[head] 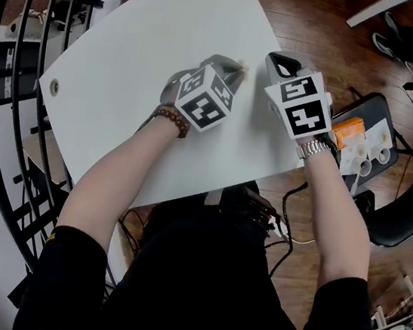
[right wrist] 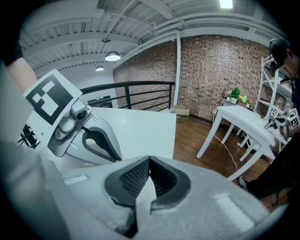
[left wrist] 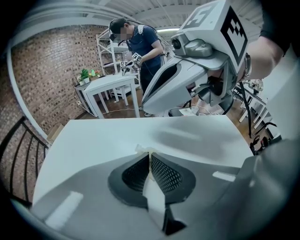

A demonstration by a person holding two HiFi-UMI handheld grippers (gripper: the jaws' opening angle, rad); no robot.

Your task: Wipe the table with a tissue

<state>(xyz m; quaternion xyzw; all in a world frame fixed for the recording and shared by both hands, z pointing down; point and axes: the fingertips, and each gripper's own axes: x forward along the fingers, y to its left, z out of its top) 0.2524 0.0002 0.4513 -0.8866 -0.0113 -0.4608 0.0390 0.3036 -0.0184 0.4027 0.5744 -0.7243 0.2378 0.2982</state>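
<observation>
White laminate makes up the counter (head: 147,45), a broad bare top filling the head view from 9 o'clock to 1 o'clock, with a small round grommet (head: 53,87) near its edge at 9 o'clock. A black metal railing (head: 1,55) curves past it at 8 o'clock, and a black chair (head: 403,203) loaded with small items stands off the counter at 4 o'clock

Next in size, the left hand-held gripper (head: 233,71) hangs over the middle of the counter, nose tilted down toward 1 o'clock. Its jaws are pressed nearly together, pinching a thin fold of pale tissue (left wrist: 144,149) that runs up between the mesh pads and pokes out a little at the tips. The right hand-held gripper (head: 281,59) sits just beside it at 3 o'clock, near the counter's right edge, its jaws pressed fully together with nothing between them

The tissue is thus in the left grip, low over the counter's centre. Whether its frayed end touches the surface I cannot tell

I judge the task to be at the point where the tissue is in the grip and the stroke is the work in hand. The next move calls for pressing the tissue end flat onto the laminate and dragging it across in broad passes, with the pinch kept firm so the thin fold does not slip out, and the empty right one kept out of the path
</observation>
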